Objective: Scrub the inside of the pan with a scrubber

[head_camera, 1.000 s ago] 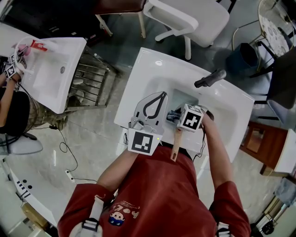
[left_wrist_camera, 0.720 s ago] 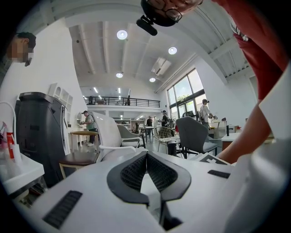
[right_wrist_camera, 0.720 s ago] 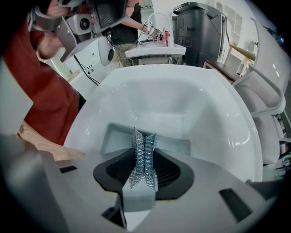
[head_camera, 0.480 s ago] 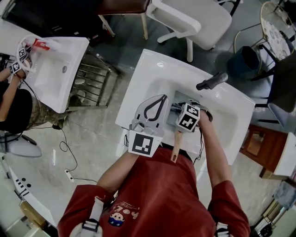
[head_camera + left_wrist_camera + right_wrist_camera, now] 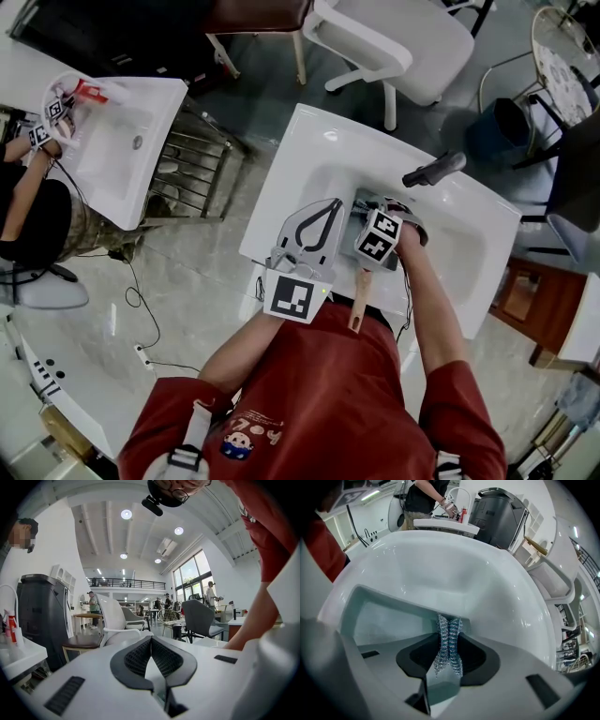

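Note:
In the head view the pan lies in the white sink (image 5: 309, 141), almost wholly hidden under my right gripper (image 5: 375, 216); only its wooden handle (image 5: 359, 296) sticks out over the near rim. My right gripper (image 5: 449, 620) is shut on a steel-wool scrubber (image 5: 448, 645) and points down into the basin. My left gripper (image 5: 332, 202) lies over the sink's left rim beside the pan, its fingertips (image 5: 145, 645) touching and nothing seen between them. In the left gripper view it faces out into the room.
A dark faucet (image 5: 431, 171) stands at the sink's far side. A white chair (image 5: 394, 37) is behind the sink. A second white sink (image 5: 141, 178) with another person at it stands to the left, with a metal rack (image 5: 192, 169) between the two.
My right gripper with the scrubber has shifted a little farther into the sink, toward the faucet. The left gripper has stayed where it was.

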Demonstrator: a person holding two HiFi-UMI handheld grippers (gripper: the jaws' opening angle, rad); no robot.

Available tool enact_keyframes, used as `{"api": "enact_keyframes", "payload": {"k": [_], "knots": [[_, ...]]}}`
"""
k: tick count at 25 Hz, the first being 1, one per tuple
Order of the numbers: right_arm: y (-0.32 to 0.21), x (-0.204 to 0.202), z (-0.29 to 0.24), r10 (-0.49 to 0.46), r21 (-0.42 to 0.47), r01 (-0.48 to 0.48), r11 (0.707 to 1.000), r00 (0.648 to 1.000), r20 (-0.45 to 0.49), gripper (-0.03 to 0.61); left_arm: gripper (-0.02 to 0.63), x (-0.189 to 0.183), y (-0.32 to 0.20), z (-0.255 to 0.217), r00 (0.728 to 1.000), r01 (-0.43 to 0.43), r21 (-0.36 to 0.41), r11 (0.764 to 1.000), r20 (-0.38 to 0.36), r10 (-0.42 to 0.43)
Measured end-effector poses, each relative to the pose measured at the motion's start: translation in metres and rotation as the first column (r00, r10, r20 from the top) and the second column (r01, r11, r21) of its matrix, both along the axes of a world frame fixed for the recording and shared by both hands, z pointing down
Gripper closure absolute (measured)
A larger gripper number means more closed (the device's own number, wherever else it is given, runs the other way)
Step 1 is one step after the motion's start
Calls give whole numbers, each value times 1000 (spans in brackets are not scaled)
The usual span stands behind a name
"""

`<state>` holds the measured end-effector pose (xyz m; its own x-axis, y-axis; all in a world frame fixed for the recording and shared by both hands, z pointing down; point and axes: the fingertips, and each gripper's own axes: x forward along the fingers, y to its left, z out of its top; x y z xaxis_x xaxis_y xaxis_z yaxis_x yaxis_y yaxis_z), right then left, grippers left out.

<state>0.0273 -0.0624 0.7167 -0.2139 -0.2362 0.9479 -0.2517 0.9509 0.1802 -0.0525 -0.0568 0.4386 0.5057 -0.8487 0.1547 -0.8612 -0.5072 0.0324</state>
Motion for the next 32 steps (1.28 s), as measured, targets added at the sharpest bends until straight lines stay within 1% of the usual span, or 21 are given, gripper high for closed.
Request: {"api": "enact_keyframes", "payload": {"k": [3, 7, 13, 16, 18, 20, 22, 24, 26, 28, 31, 32], "knots": [[-6, 2, 5, 16, 23, -16, 1000, 1000, -6, 439, 597, 0, 2, 0, 1000, -2, 2, 1000, 1, 2], [-9, 0, 4, 19, 28, -19, 999, 1000, -9, 439, 597, -2, 2, 1, 1000, 2, -13, 1000, -2, -2], [-5, 3, 1, 16, 33, -16, 999, 1000, -14, 438, 597, 0, 1, 1, 1000, -5, -6, 1000, 1, 5], [-1, 6, -18, 27, 28, -28, 999, 999, 24, 438, 597, 0, -2, 2, 1000, -3, -19, 1000, 2, 3], [6, 9, -34, 26, 10, -27, 1000, 998, 49, 439, 597, -1, -2, 3, 1000, -6, -20, 1000, 7, 6], [18, 14, -50, 15, -44, -13, 999, 998, 64, 439, 597, 0, -3, 4, 1000, -9, -18, 1000, 7, 9], [34, 19, -62, 5, -137, 6, 991, 997, 82, 437, 597, 3, -3, 4, 1000, -15, -13, 1000, 9, 15], [50, 22, -70, 8, -241, 18, 970, 994, 107, 437, 597, 5, -3, 5, 1000, -21, -11, 1000, 10, 21], [63, 23, -72, 15, -323, 29, 946, 991, 133, 437, 597, 9, -2, 5, 1000, -28, -11, 1000, 9, 28], [71, 22, -71, 18, -381, 41, 924, 989, 149, 437, 597, 11, -1, 6, 999, -33, -14, 999, 9, 33], [76, 21, -67, 8, -444, 61, 894, 989, 151, 437, 597, 13, 1, 8, 999, -38, -28, 999, 15, 38], [79, 20, -66, 8, -471, 66, 880, 988, 155, 436, 597, 13, 2, 9, 999, -39, -31, 999, 18, 39]]}}
